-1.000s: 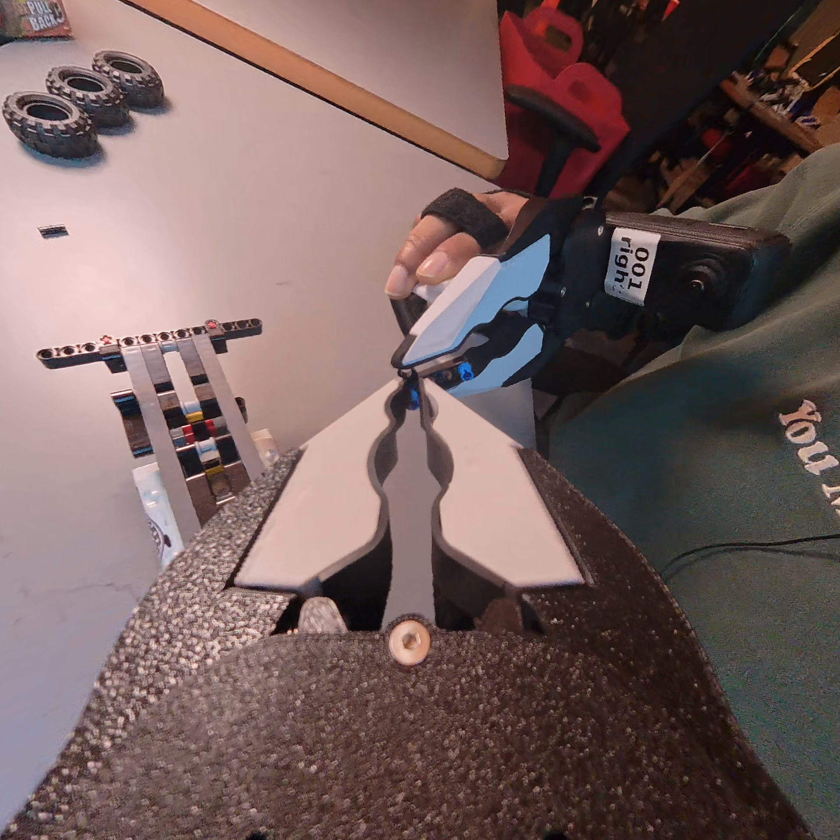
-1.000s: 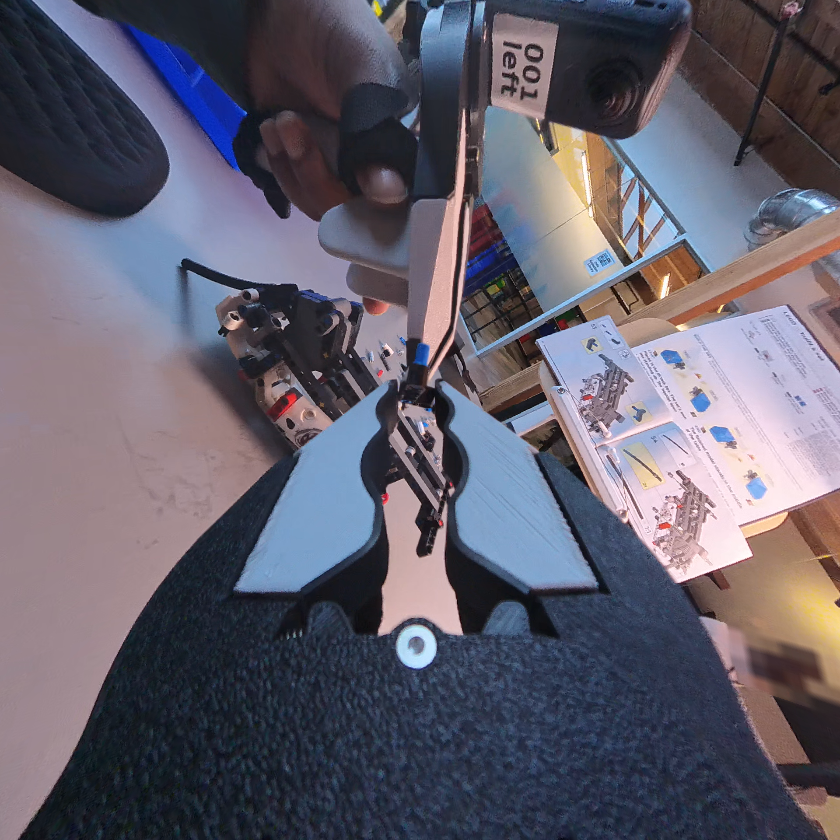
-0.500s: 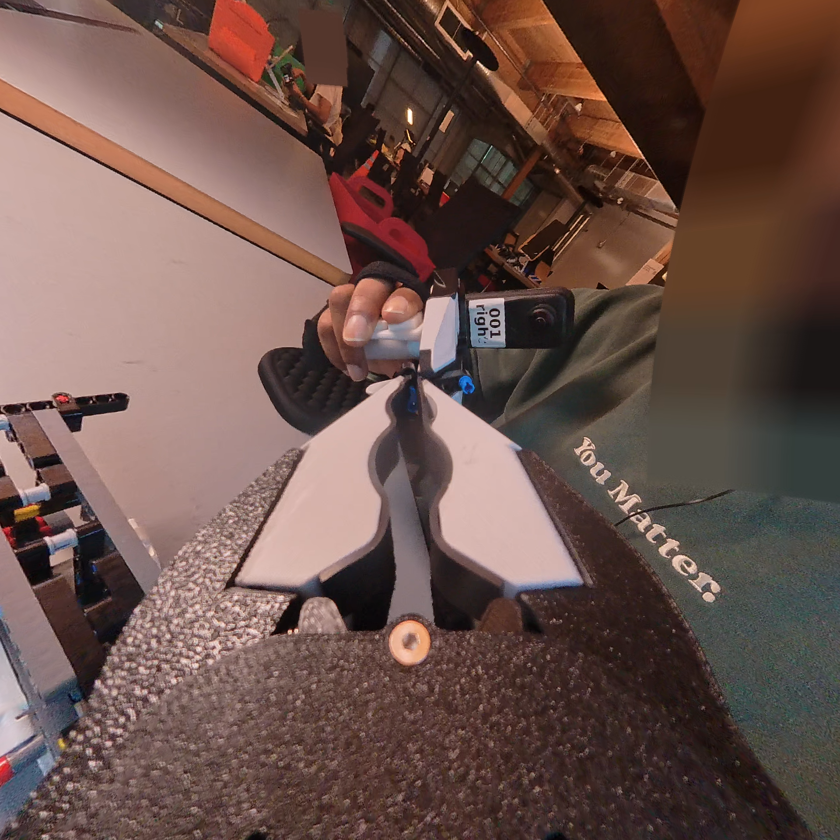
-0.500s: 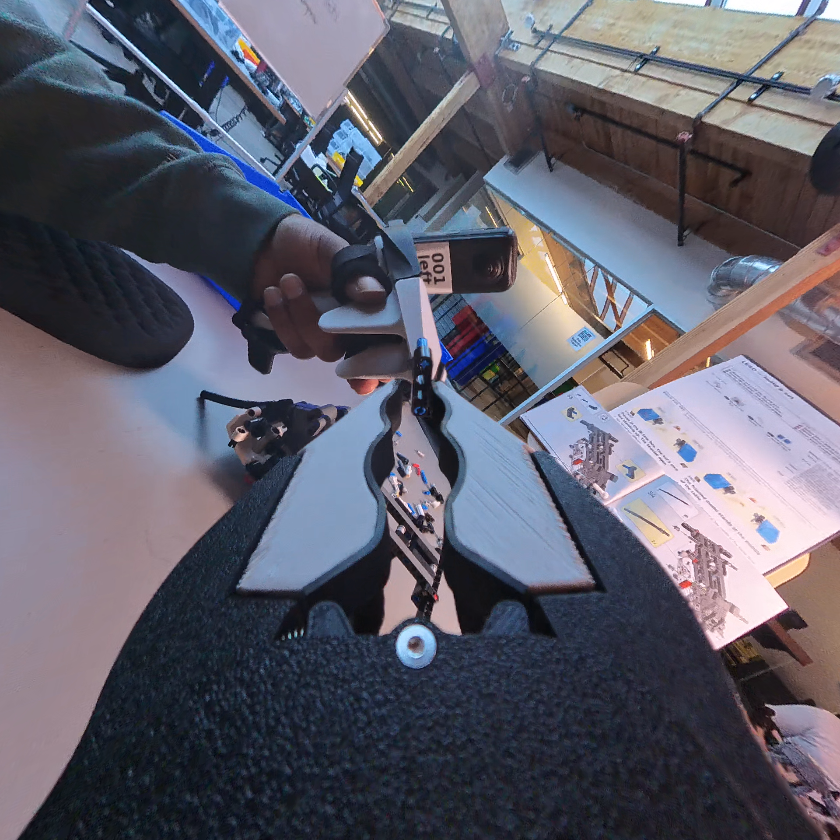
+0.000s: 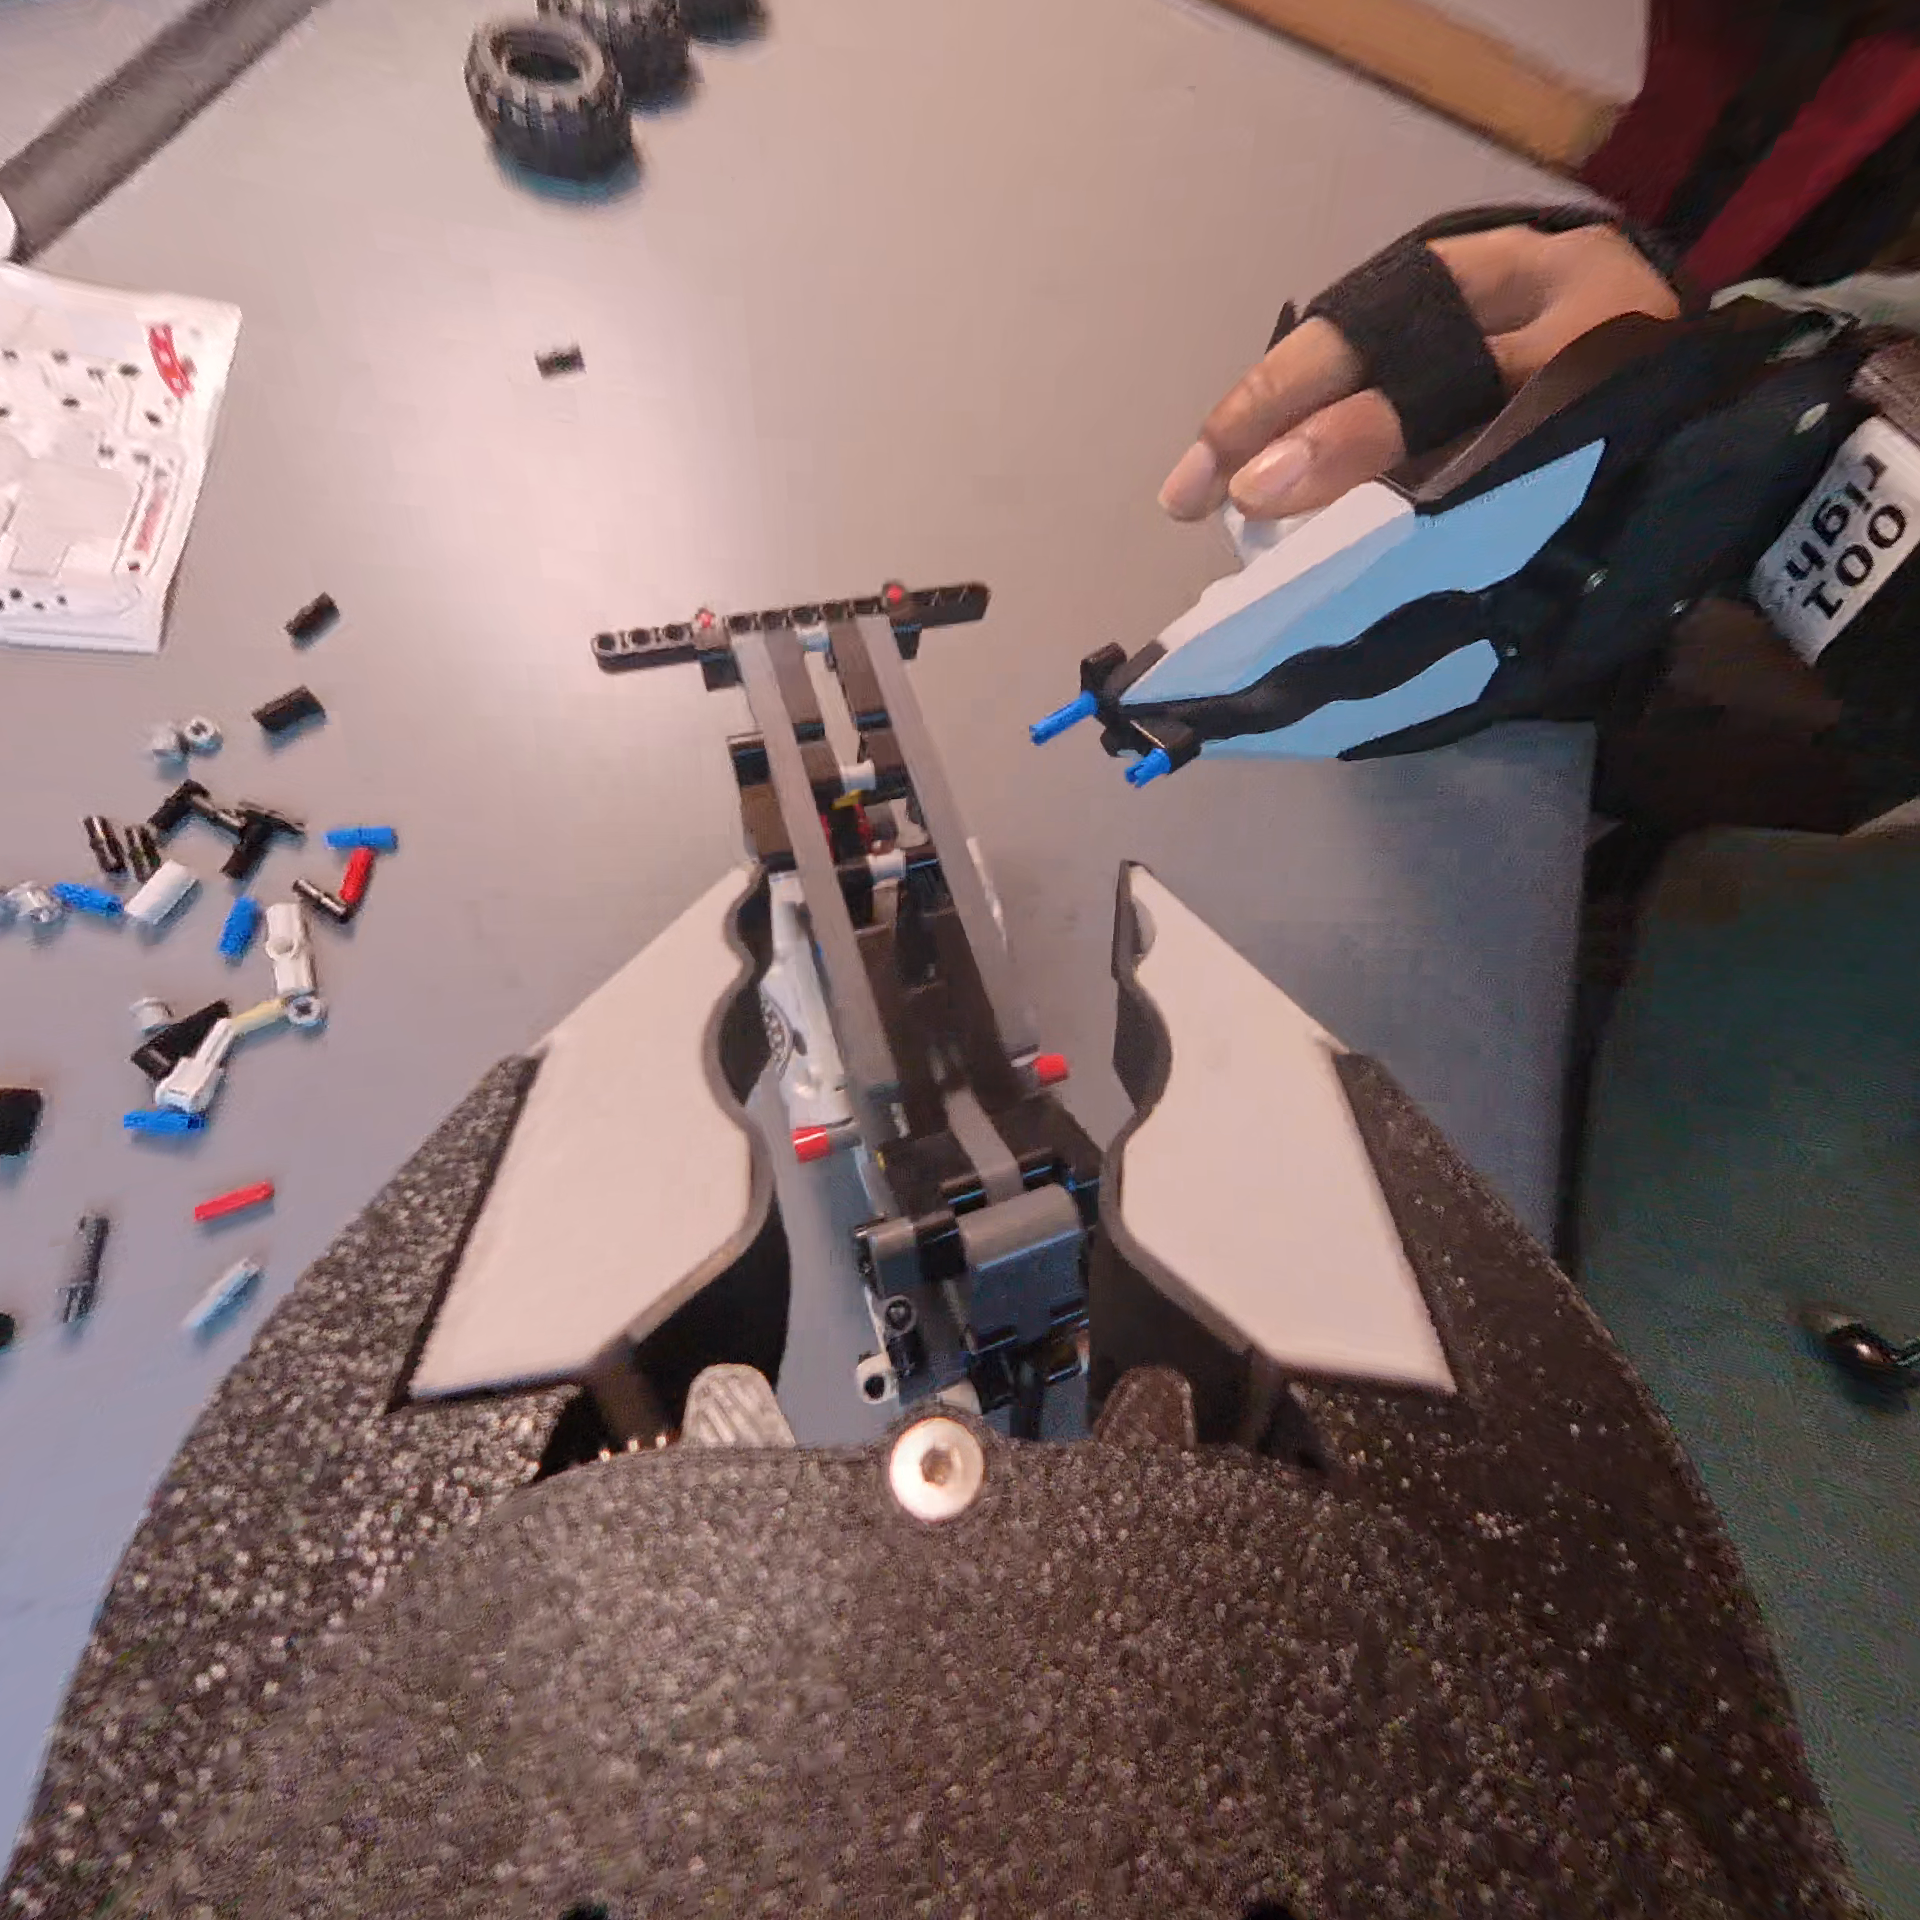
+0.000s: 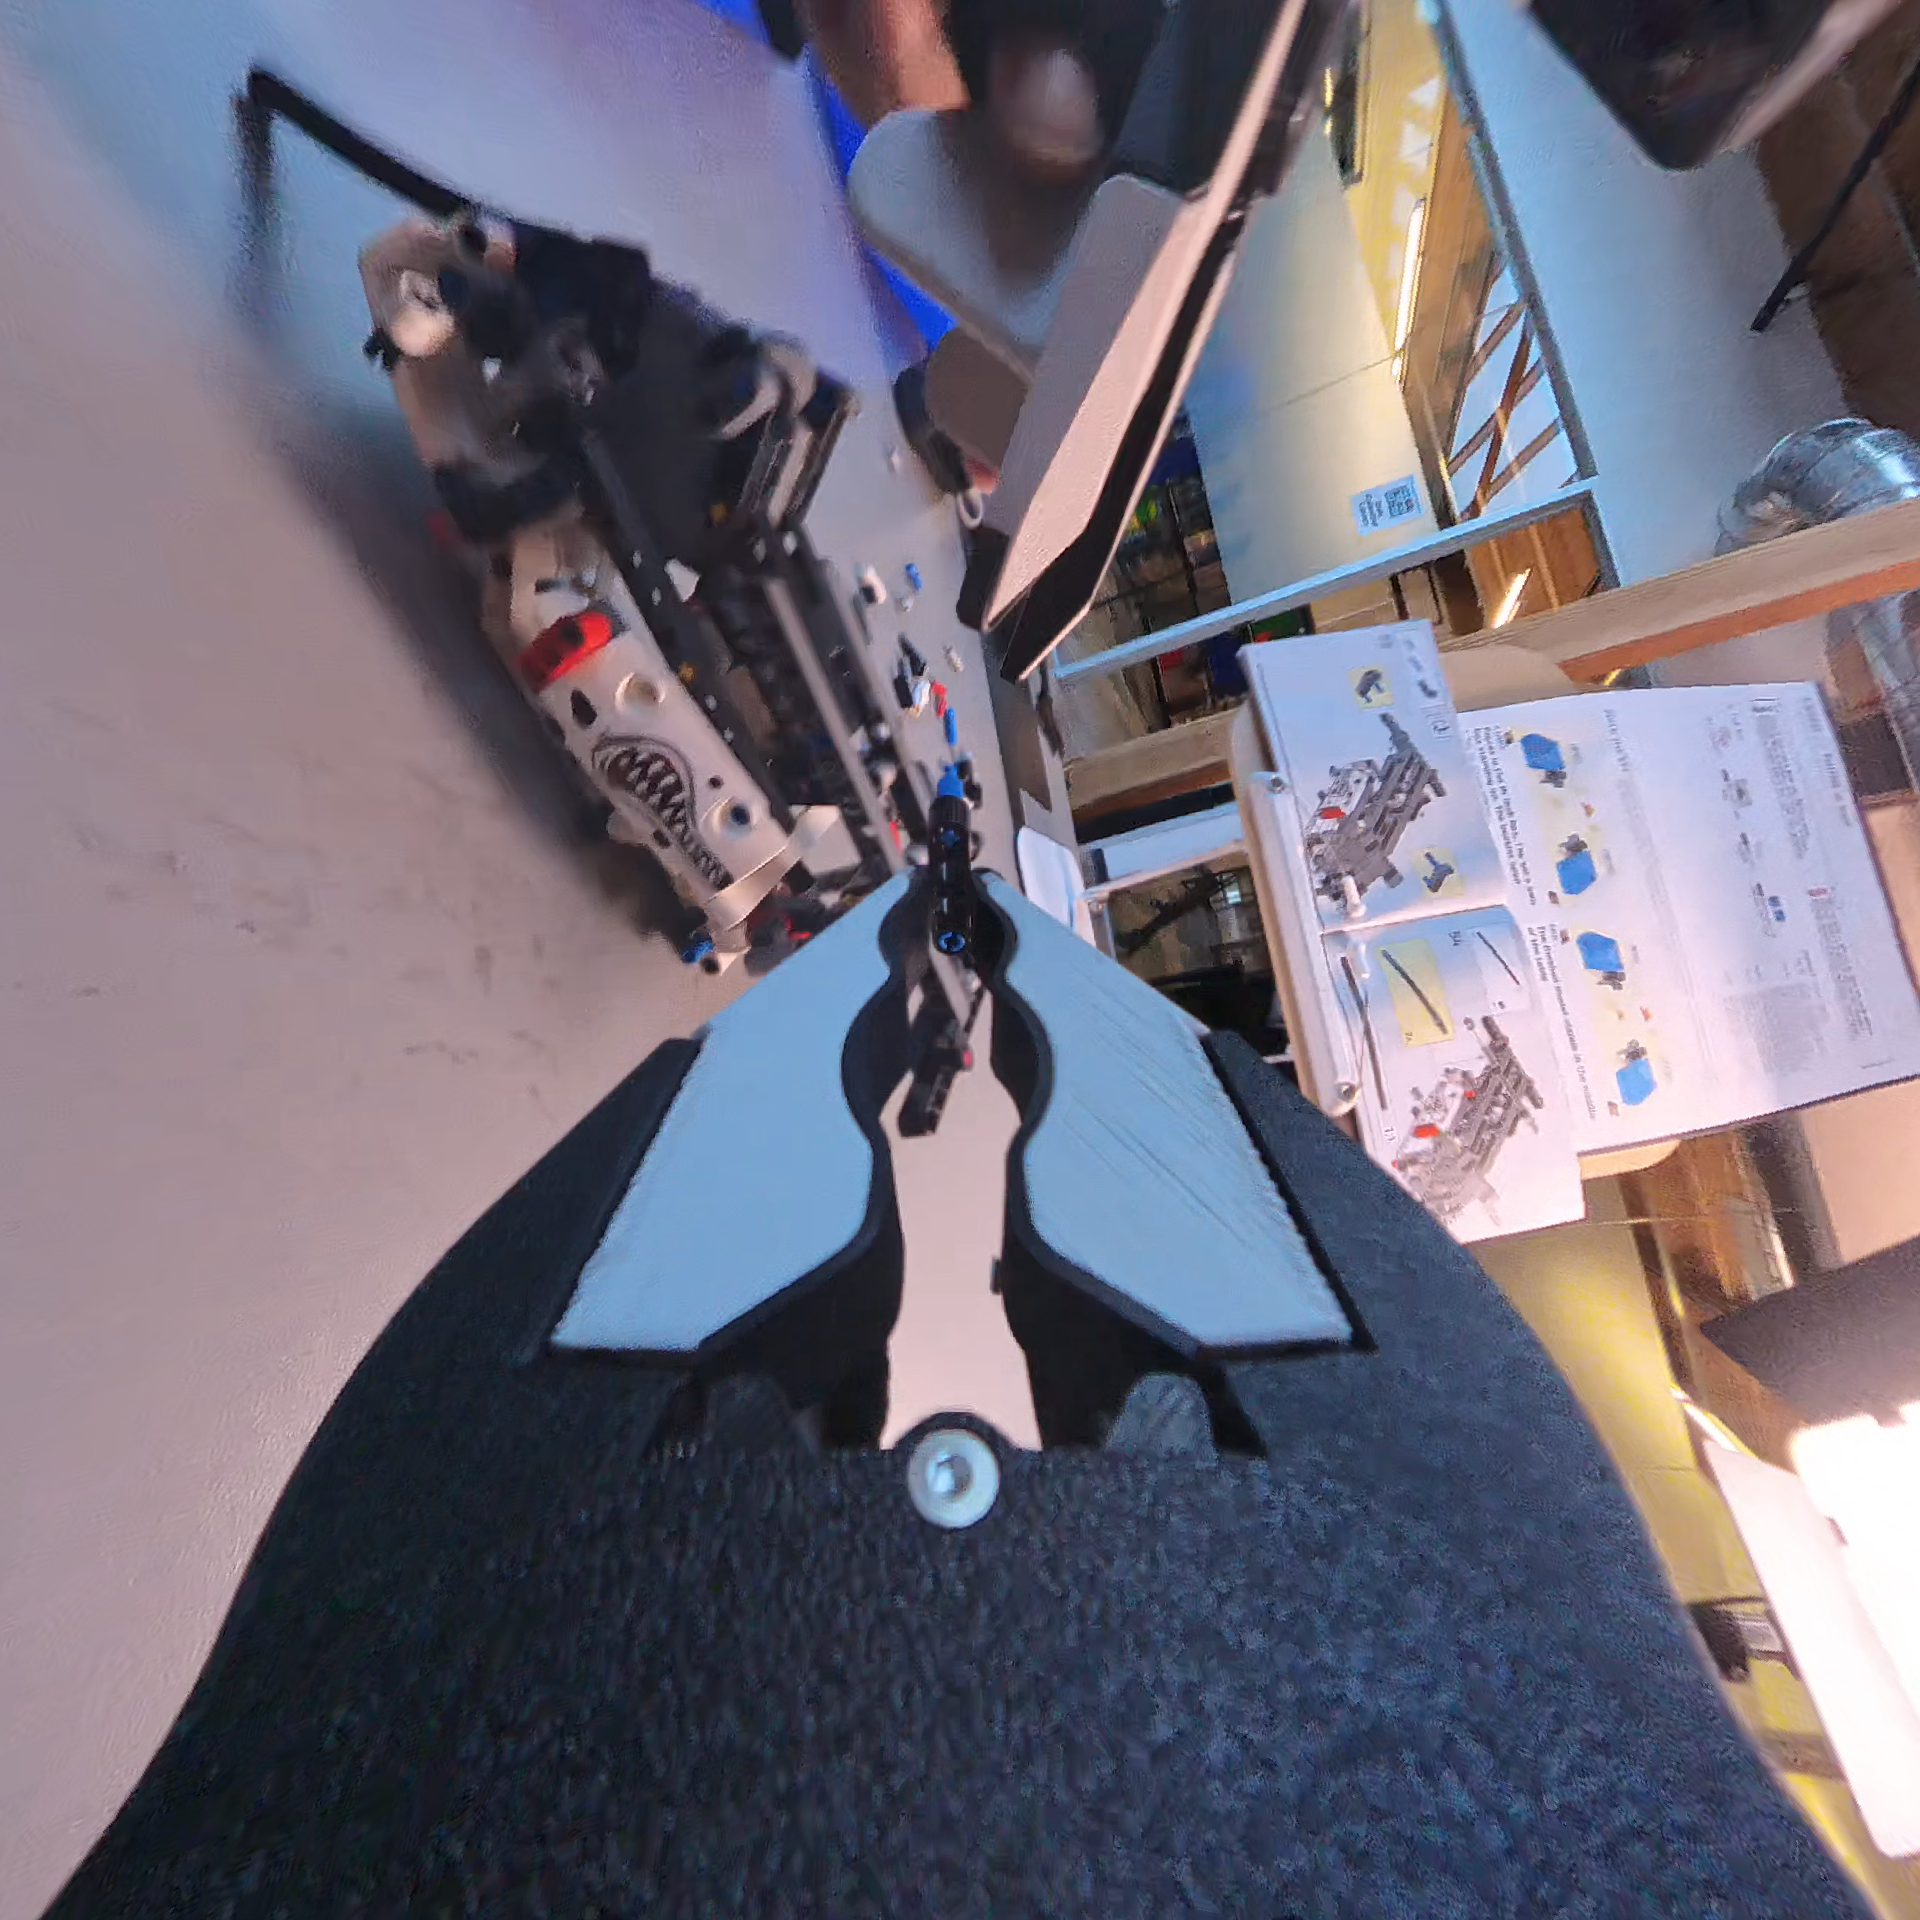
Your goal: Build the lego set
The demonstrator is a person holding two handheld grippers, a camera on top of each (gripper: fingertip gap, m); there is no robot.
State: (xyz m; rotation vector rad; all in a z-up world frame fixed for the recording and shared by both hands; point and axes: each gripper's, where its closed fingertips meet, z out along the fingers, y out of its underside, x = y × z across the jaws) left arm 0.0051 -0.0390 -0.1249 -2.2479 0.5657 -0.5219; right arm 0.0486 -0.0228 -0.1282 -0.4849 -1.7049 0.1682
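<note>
My left gripper [image 5: 940, 904] is open, its jaws straddling the long grey-and-black lego chassis [image 5: 810, 831] that lies on the grey table [image 5: 935, 312]. Whether the fingers touch it I cannot tell. My right gripper [image 5: 1143, 717], held by a gloved hand, is shut on a small black connector piece [image 5: 1103, 665] with two blue pins [image 5: 1062, 711] sticking out, just right of the chassis's far half. In the right wrist view the gripper [image 6: 948, 894] pinches that piece [image 6: 948, 852], with the chassis and its white toothed panel [image 6: 644, 727] beyond to the left.
Several loose small pieces [image 5: 208, 935] lie left of the chassis. Black tyres [image 5: 551, 94] sit at the far edge, and a white sticker sheet [image 5: 83, 457] lies far left. An open instruction booklet [image 6: 1558, 914] stands right. The person's green shirt [image 5: 1745, 1039] fills the right. Across from one pair of fingers to the other is roughly 6 cm.
My left gripper has opened, come away from the right gripper's piece and swung down over the chassis. The right gripper still holds the black piece and has moved off to the right.
</note>
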